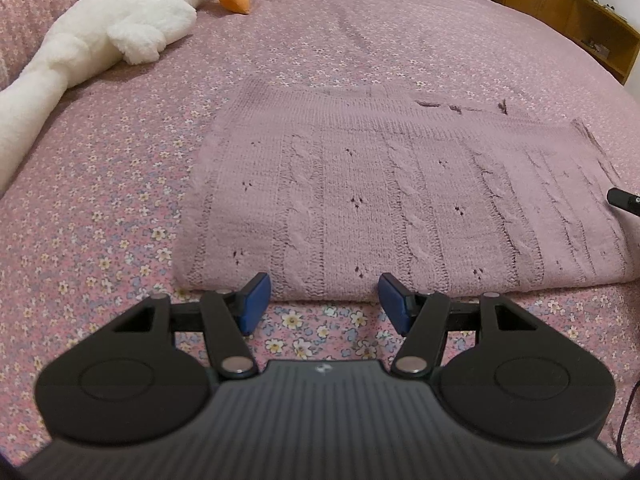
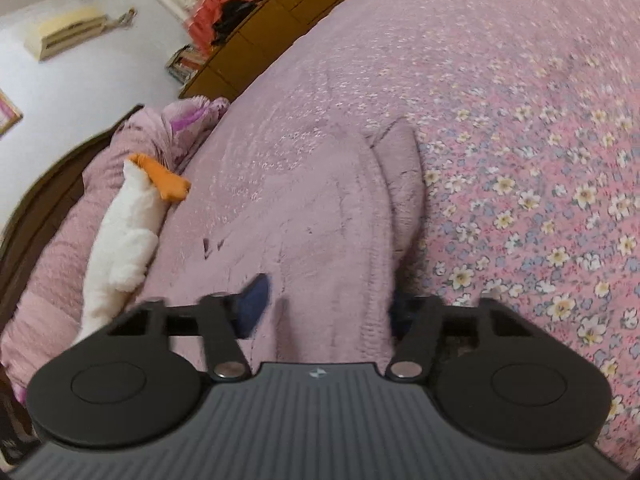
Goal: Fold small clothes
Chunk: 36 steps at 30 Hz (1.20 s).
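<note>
A mauve cable-knit sweater (image 1: 384,200) lies folded into a flat rectangle on the floral bedspread (image 1: 100,208). My left gripper (image 1: 325,300) is open and empty, its blue pads just short of the sweater's near edge. A black tip of the right gripper (image 1: 624,200) shows at the sweater's right end. In the blurred right wrist view, my right gripper (image 2: 326,304) is open, with the sweater (image 2: 320,216) lying between and under its blue pads; the right pad is half hidden by the knit.
A white plush goose (image 1: 100,36) with an orange beak lies at the back left, also in the right wrist view (image 2: 124,232). Wooden cabinets (image 1: 560,4) line the far side of the bed. A bunched quilt (image 2: 152,128) sits near the headboard.
</note>
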### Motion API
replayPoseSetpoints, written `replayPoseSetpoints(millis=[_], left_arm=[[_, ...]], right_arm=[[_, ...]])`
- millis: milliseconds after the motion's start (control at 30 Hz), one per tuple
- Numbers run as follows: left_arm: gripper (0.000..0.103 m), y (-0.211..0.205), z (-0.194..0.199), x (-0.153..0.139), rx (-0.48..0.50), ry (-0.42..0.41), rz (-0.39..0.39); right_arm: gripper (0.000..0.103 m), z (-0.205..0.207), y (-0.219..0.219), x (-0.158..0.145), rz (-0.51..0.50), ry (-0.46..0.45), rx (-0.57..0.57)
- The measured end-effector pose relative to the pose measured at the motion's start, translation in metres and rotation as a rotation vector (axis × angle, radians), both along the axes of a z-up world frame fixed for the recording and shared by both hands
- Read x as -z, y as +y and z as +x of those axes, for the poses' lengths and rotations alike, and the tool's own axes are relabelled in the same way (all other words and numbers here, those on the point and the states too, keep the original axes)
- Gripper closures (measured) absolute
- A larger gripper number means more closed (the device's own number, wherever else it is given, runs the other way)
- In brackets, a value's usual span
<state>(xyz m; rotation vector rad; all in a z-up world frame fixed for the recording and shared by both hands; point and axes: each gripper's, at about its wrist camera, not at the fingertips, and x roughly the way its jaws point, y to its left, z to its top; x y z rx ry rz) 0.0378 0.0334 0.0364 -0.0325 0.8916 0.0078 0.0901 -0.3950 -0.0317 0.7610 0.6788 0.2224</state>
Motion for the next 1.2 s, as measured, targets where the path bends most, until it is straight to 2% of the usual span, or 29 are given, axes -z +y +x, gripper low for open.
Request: replayPoseSetpoints(millis=[33,167,633,733,833,1033,1200], left_arm=[[0.041,0.000,0.000,0.000,0.001,-0.001,0.002],[0.041,0.001,0.000,0.000,0.001,-0.002,0.000],[0.041,0.000,0.001,0.002,-0.007,-0.006,0.012],[0.041,0.000,0.000,0.001,-0.010,-0.005,0.013],[0.041,0.002,0.000,0.000,-0.012,-0.006,0.013],[0.041,0.001,0.001,0.001,-0.013,-0.005,0.018],[0.041,0.000,0.001,0.000,-0.011,-0.008,0.025]], right_arm=[[0.056,0.000,-0.004,0.002,0.026,0.006,0.011],[0.057,0.000,-0.014,0.009,0.127,0.015,0.032],[0.051,0.014,0.002,0.012,0.060,0.006,-0.006],[0.065,0.014,0.008,0.009,0.029,-0.001,0.015],[0.068,0.014,0.006,0.008,0.063,-0.021,0.020],[0.063,0.014,-0.003,0.017,0.147,0.010,0.027],[0.063,0.012,0.001,0.017,0.107,-0.002,0.026]])
